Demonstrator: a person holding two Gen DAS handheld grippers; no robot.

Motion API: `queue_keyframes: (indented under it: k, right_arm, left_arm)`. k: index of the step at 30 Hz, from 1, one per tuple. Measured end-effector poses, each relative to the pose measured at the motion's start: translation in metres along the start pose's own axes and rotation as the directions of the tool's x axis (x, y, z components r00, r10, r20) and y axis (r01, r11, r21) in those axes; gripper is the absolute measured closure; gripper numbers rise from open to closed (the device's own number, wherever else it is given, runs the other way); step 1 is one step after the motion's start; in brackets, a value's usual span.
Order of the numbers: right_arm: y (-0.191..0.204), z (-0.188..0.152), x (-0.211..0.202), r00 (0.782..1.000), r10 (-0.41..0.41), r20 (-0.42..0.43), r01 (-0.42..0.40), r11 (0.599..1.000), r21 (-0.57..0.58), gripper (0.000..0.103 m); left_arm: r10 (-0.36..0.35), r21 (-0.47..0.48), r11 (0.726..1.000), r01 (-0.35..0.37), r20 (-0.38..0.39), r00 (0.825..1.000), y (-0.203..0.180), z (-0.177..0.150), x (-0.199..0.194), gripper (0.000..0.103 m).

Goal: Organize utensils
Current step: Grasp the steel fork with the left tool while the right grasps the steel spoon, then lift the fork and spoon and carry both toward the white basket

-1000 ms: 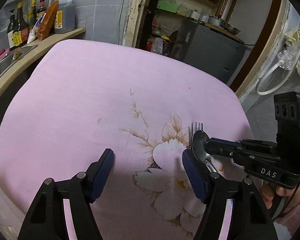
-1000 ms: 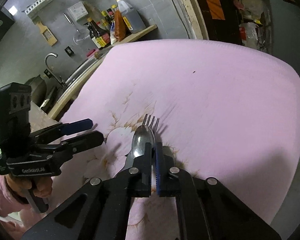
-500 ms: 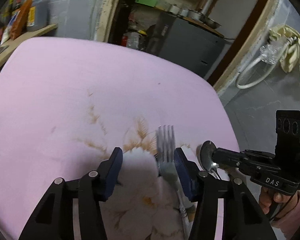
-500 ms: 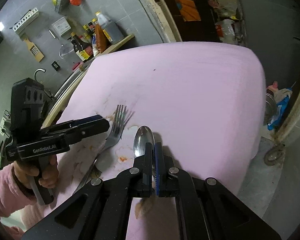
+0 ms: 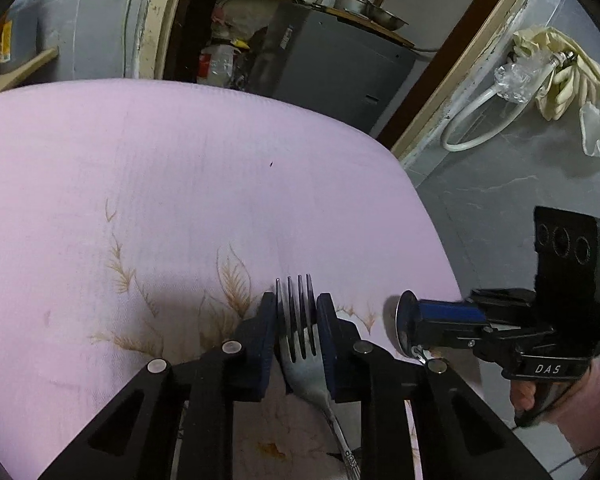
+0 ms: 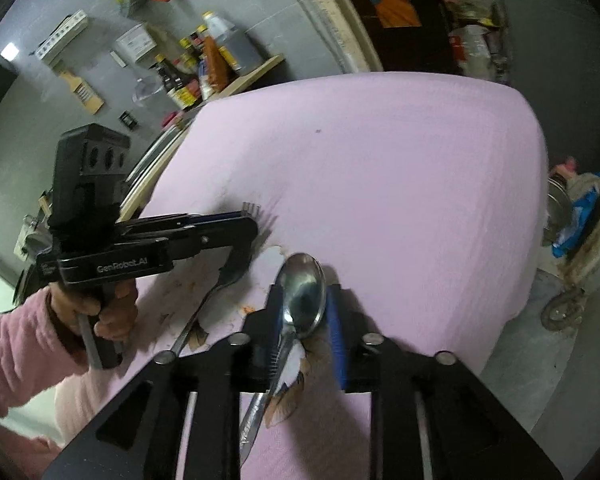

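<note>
My left hand-held gripper [image 5: 296, 336] has just been closing; its two blue pads now sit against both sides of the fork [image 5: 300, 344] at the head, tines pointing away from me and showing past the fingertips, the handle trailing back under the frame onto the cloth. My right hand-held gripper [image 6: 302, 320] has just been opening — its pads stand apart, and the spoon [image 6: 302, 296] lies between them, bowl up and forward. The spoon's neck leans against the left pad, with a clear gap to the right pad; no clamp on it that I can see. Both utensils lie side by side near the close edge of the counter, which is covered by a pink cloth [image 5: 180, 168] with a brown flower print. From the right wrist view, my left hand [image 6: 104, 308] in a pink sleeve grips the other tool's handle. Beyond the cloth — sauce bottles [image 6: 204, 68] on a wall shelf.
</note>
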State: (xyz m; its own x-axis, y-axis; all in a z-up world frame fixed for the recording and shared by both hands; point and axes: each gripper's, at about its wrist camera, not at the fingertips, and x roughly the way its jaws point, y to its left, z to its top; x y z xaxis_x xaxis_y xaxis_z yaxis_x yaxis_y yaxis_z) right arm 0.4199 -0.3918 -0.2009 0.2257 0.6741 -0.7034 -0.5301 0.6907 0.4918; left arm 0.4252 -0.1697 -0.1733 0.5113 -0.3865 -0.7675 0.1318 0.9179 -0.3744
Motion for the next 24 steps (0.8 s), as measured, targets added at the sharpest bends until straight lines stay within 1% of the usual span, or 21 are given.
queue_keyframes:
  k: [4, 6, 7, 8, 9, 11, 13, 16, 19, 20, 21, 22, 23, 24]
  right_arm:
    - [0.004, 0.013, 0.007, 0.999, 0.000, -0.044, -0.003, 0.998, -0.062, 0.080]
    - [0.006, 0.022, 0.011, 0.997, 0.011, -0.076, -0.018, 0.995, -0.097, 0.080]
    - [0.006, 0.024, 0.011, 0.996, 0.014, -0.085, -0.023, 0.994, -0.105, 0.080]
    - [0.006, 0.028, 0.012, 0.995, 0.017, -0.100, -0.028, 0.993, -0.115, 0.082]
    - [0.007, 0.030, 0.013, 0.994, 0.012, -0.113, -0.026, 0.992, -0.123, 0.089]
    - [0.009, 0.030, 0.015, 0.990, -0.003, -0.144, -0.019, 0.989, -0.149, 0.098]
    - [0.010, 0.030, 0.012, 0.988, 0.002, -0.152, -0.024, 0.990, -0.139, 0.099]
    - [0.014, 0.026, 0.005, 0.991, 0.013, -0.136, -0.027, 0.994, -0.103, 0.101]
    - [0.026, 0.020, -0.010, 0.997, -0.012, -0.081, 0.007, 0.998, -0.067, 0.101]
    - [0.030, 0.019, -0.014, 0.998, -0.020, -0.064, 0.016, 0.998, -0.064, 0.101]
    - [0.040, 0.015, -0.025, 0.999, -0.050, -0.021, 0.049, 0.997, -0.056, 0.101]
    - [0.042, 0.014, -0.030, 0.997, -0.072, 0.001, 0.072, 0.996, -0.054, 0.101]
    - [0.053, 0.011, -0.041, 0.993, -0.111, 0.050, 0.114, 0.992, -0.052, 0.101]
    - [0.065, 0.006, -0.054, 0.982, -0.156, 0.110, 0.162, 0.986, -0.049, 0.101]
  left_arm:
    - [-0.005, 0.001, 1.000, 0.005, -0.011, 1.000, 0.001, -0.001, 0.002, 0.085]
    - [-0.003, 0.008, 1.000, 0.003, -0.013, 1.000, 0.000, -0.003, 0.000, 0.086]
    - [-0.003, 0.013, 1.000, 0.003, -0.012, 1.000, -0.002, -0.003, -0.001, 0.089]
    - [-0.002, 0.016, 1.000, 0.002, -0.007, 1.000, -0.002, -0.005, -0.003, 0.092]
    - [0.006, 0.018, 1.000, -0.006, -0.010, 1.000, -0.003, -0.005, -0.003, 0.092]
    - [0.001, 0.013, 1.000, -0.001, -0.006, 1.000, -0.002, -0.006, -0.005, 0.093]
    - [-0.007, 0.008, 1.000, 0.007, -0.010, 1.000, -0.003, -0.007, -0.006, 0.095]
    - [-0.009, 0.014, 1.000, 0.009, -0.013, 1.000, -0.005, -0.010, -0.011, 0.100]
    - [0.020, 0.020, 1.000, -0.020, 0.000, 1.000, -0.012, -0.012, -0.021, 0.100]
    - [0.030, 0.026, 0.999, -0.030, 0.016, 0.999, -0.016, -0.014, -0.028, 0.100]
    - [0.040, 0.034, 0.999, -0.041, 0.039, 0.998, -0.021, -0.015, -0.036, 0.100]
    - [0.052, 0.043, 0.998, -0.055, 0.061, 0.997, -0.027, -0.017, -0.044, 0.100]
    - [0.066, 0.051, 0.996, -0.071, 0.082, 0.994, -0.032, -0.019, -0.053, 0.100]
    - [0.081, 0.059, 0.994, -0.088, 0.106, 0.991, -0.038, -0.020, -0.063, 0.100]
